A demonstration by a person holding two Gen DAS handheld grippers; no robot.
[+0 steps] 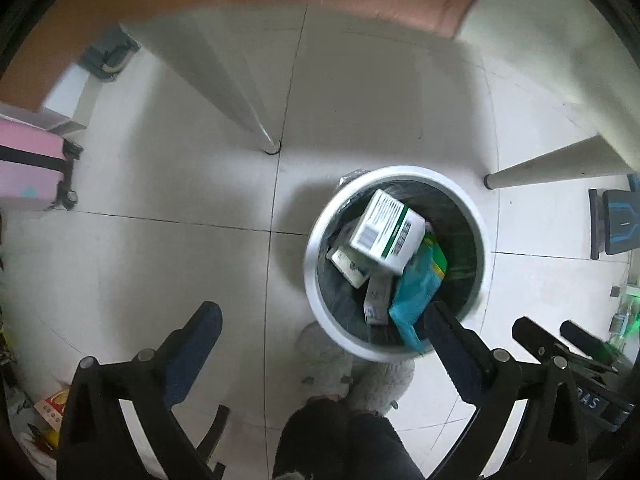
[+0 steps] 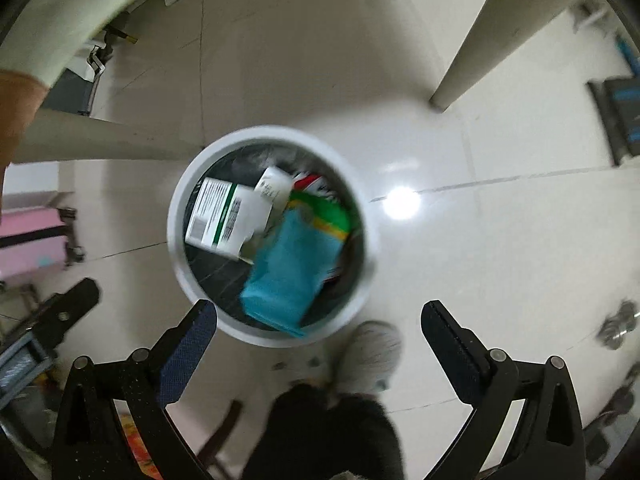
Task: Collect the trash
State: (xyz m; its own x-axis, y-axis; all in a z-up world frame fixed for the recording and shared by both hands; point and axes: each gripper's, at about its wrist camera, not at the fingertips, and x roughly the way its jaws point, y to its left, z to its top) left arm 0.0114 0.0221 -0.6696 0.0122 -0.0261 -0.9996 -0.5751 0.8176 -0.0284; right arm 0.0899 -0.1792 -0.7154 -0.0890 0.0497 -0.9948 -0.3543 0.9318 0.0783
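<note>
A round white trash bin (image 1: 316, 280) with a dark liner stands on the tiled floor; it also shows in the right wrist view (image 2: 176, 240). Inside lie a white and green carton (image 1: 386, 232), smaller boxes and a teal and green bag (image 1: 416, 292). The carton (image 2: 226, 214) and the bag (image 2: 292, 272) show in the right wrist view too. My left gripper (image 1: 324, 320) is open and empty above the floor beside the bin. My right gripper (image 2: 318, 316) is open and empty above the bin's near rim. The right gripper also shows in the left wrist view (image 1: 560, 336).
White table legs (image 1: 240, 92) (image 1: 560, 162) stand beyond the bin. A pink suitcase (image 1: 28, 168) is at the left. The person's fluffy slippers (image 1: 352, 376) and dark trouser legs are just below the bin. A dark device (image 1: 616, 220) sits on the floor at the right.
</note>
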